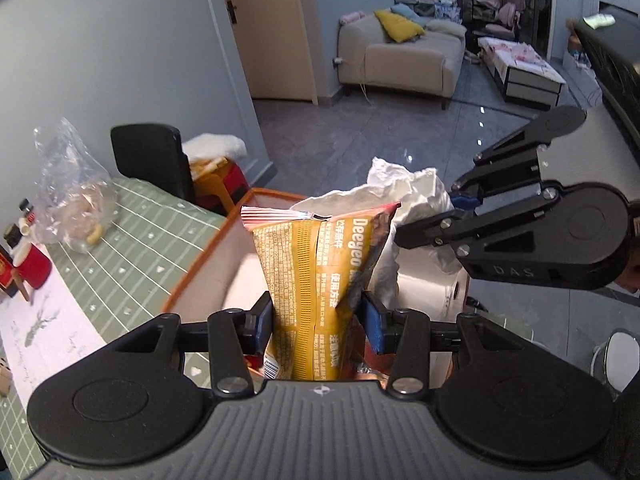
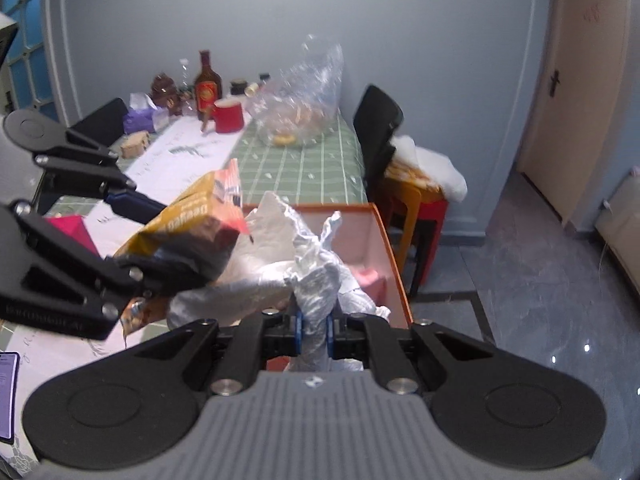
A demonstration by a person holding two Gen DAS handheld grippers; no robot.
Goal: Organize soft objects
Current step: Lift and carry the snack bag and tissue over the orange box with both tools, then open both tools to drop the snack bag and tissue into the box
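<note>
Glossy snack bag [image 1: 320, 276], crinkled white plastic bag [image 2: 316, 276]

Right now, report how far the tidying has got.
Done: nothing clearly stowed; the box's contents are hidden. In hand: the left gripper is shut on the yellow snack bag, the right gripper on the white plastic bag, both above the orange-rimmed box. Left: the clear bag on the table.

Lived-in home, open dining and living area. Dining table [image 2: 304, 168] under a green checked cloth, against a grey-blue wall, carrying a sauce bottle [image 2: 207, 88], red mug [image 2: 229, 116] and tissue pack [image 2: 142, 118]. Black chair [image 2: 376, 128] beside it. Beyond: beige sofa [image 1: 404, 56] with yellow cushion [image 1: 398, 26], low coffee table [image 1: 520, 68], glossy grey tiled floor [image 1: 360, 132], wooden interior door [image 2: 588, 80].
</note>
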